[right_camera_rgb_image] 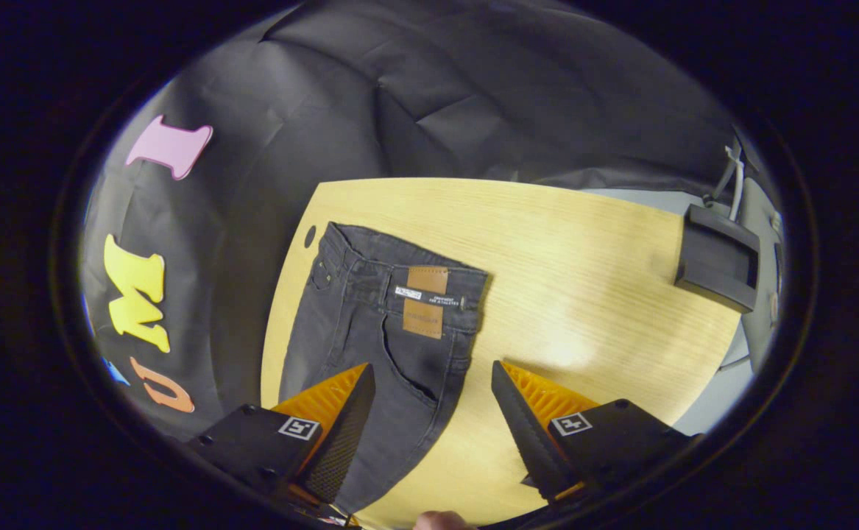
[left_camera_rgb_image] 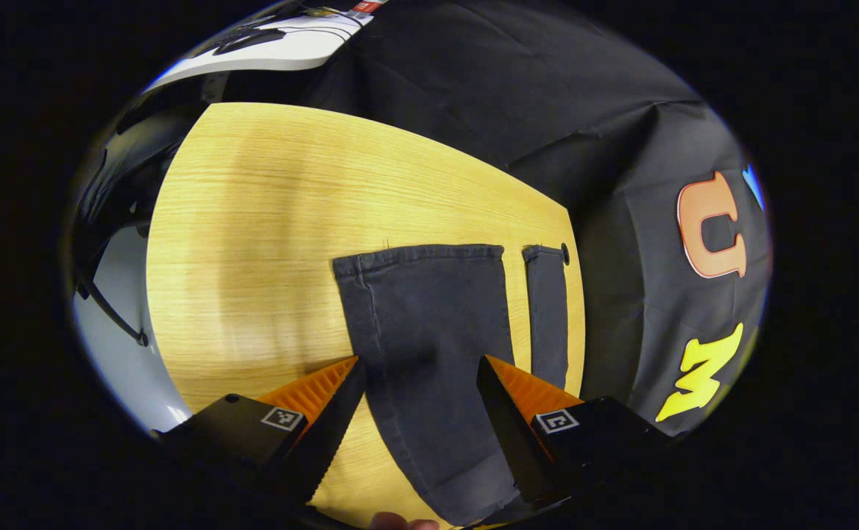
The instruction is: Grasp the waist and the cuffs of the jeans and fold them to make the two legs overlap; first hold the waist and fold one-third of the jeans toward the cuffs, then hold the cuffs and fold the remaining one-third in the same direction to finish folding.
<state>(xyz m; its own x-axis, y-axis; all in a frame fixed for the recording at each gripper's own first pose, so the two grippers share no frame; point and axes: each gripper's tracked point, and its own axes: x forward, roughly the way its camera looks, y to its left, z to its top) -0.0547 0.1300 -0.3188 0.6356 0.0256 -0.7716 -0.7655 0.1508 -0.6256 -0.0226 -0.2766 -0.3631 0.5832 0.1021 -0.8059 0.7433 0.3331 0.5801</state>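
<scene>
Nearest you, your left hand-held gripper [left_camera_rgb_image: 419, 375] hangs spread wide over one leg of the jeans [left_camera_rgb_image: 429, 346], gripping nothing. In the right gripper view your right hand-held gripper [right_camera_rgb_image: 433, 383] is spread just as wide above the hip, also holding nothing.

The jeans lie flat on the desk [left_camera_rgb_image: 252, 221], legs side by side and apart, with the cuffs [left_camera_rgb_image: 422, 254] at the far end in the left gripper view and the waist [right_camera_rgb_image: 400, 269] at the far end in the right one. The far leg runs close along the desk edge beside the booth wall, so a careless drag could pull it over the edge. If you pinch a single layer at the waist, the fold will likely skew and the legs won't overlap cleanly.

Beyond the pocket, a brown patch [right_camera_rgb_image: 424, 300] and a small dark tag [right_camera_rgb_image: 429, 297] sit at the waistband; their lettering is too small to read.
</scene>
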